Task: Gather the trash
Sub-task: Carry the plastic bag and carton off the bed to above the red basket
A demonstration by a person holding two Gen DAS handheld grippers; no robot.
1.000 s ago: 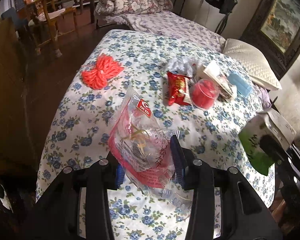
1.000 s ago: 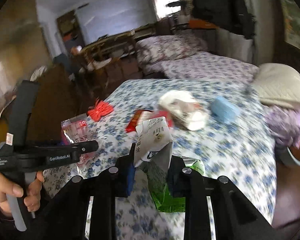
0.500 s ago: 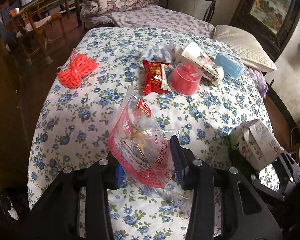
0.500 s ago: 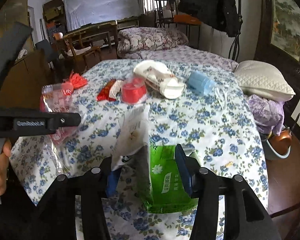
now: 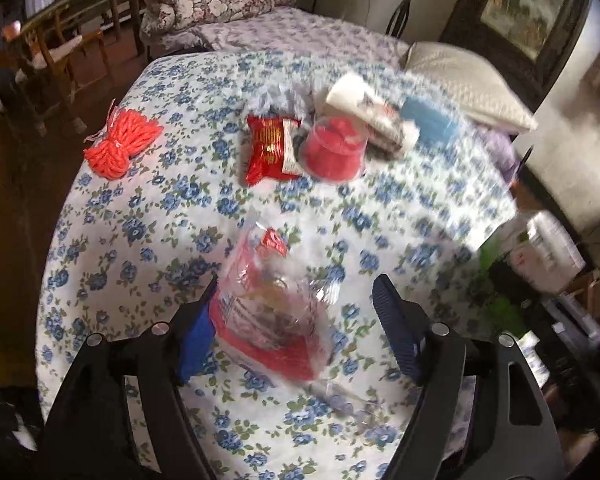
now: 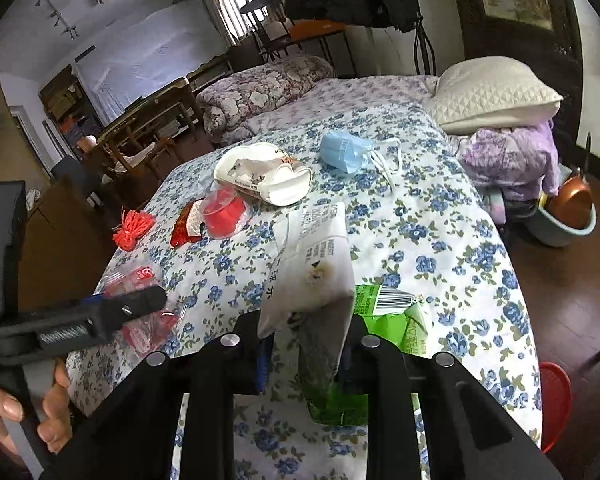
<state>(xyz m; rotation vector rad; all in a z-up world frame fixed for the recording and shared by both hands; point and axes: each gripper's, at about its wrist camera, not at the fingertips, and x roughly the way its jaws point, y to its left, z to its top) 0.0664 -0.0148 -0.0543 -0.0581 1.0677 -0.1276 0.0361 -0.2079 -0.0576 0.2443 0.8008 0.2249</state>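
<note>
My left gripper [image 5: 296,320] is open, its jaws wide on either side of a clear plastic bag with red print [image 5: 268,308] that rests on the floral tablecloth [image 5: 140,240]. My right gripper [image 6: 306,344] is shut on a green and white drink carton [image 6: 320,276], held over the table's near edge. The left gripper also shows in the right wrist view [image 6: 112,312], with the plastic bag [image 6: 136,280] by it. Further back lie a red snack packet [image 5: 272,148], a red plastic cup [image 5: 334,152], a white wrapper [image 6: 260,176], a blue face mask [image 6: 346,150] and an orange yarn bundle [image 5: 120,144].
A white pillow [image 6: 496,96] and purple cloth [image 6: 512,156] lie at the table's far right. A basin with a copper pan [image 6: 568,216] and a red basket [image 6: 554,404] stand on the floor to the right. Wooden chairs [image 5: 52,52] stand at the back left.
My left gripper has opened and let go of the plastic bag, which has dropped onto the cloth. My right gripper still holds the carton and has moved lower and nearer the table edge.
</note>
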